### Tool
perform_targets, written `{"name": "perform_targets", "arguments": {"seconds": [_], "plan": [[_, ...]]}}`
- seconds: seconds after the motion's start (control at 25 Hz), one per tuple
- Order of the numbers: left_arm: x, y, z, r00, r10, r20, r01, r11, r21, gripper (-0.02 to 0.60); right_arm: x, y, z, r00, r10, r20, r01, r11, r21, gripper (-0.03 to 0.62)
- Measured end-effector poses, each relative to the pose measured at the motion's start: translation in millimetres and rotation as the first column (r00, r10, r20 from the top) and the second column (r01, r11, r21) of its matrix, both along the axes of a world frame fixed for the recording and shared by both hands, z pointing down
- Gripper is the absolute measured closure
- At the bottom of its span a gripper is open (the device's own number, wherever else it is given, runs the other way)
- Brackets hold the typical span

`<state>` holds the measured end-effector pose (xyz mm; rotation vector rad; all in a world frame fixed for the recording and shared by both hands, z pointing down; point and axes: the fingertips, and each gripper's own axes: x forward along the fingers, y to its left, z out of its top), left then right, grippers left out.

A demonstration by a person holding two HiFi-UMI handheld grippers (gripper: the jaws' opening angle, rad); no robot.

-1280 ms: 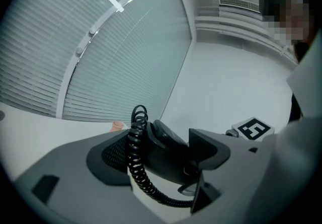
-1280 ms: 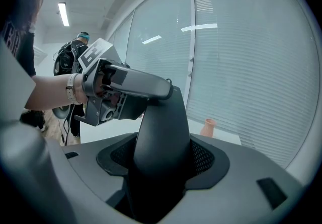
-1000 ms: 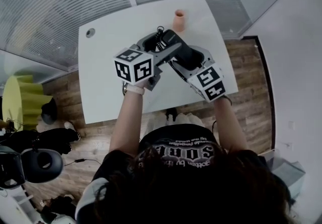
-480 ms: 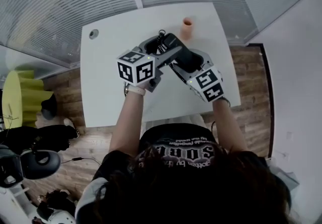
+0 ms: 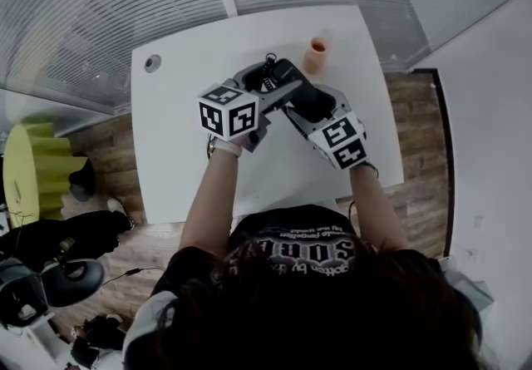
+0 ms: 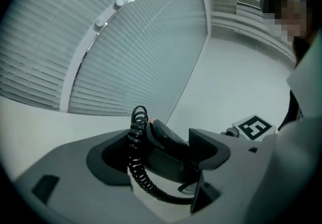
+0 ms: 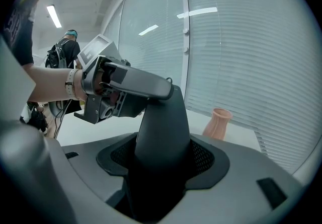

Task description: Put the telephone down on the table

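Note:
The telephone is a black handset with a coiled black cord, held over the white table. Both grippers grip it from opposite sides. In the left gripper view the handset lies across the grey jaws of my left gripper, with the cord looping down in front. In the right gripper view the handset stands up out of my right gripper, with my left gripper clamped on its upper end. In the head view my left gripper and right gripper meet at the handset.
A small peach vase stands at the table's far edge, just beyond the grippers, and shows in the right gripper view. A round cable hole sits at the far left corner. Blinds run behind the table. A yellow seat is at the left.
Both grippers and the handset keep nearly the same pose. The head view has shifted a little, so the table and the vase sit slightly lower and further right in the picture.

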<state>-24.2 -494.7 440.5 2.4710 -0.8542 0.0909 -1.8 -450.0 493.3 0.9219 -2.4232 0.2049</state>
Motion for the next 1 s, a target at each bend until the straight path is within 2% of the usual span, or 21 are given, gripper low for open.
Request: {"name": "perform_targets", "arguments": {"seconds": [0.6, 1.0], "plan": [[1, -26, 50, 0.999, 0.049, -0.015, -0.050, 0.996, -0.078, 0.229, 0, -21, 46, 0.996, 0.067, -0.058, -0.071, 0.995, -0.076, 0.304], [-1, -35, 78, 0.996, 0.057, 0.073, -0.053, 0.997, -0.060, 0.227, 2, -27, 73, 0.989, 0.111, -0.102, -0.123, 0.986, -0.116, 0.304]]}}
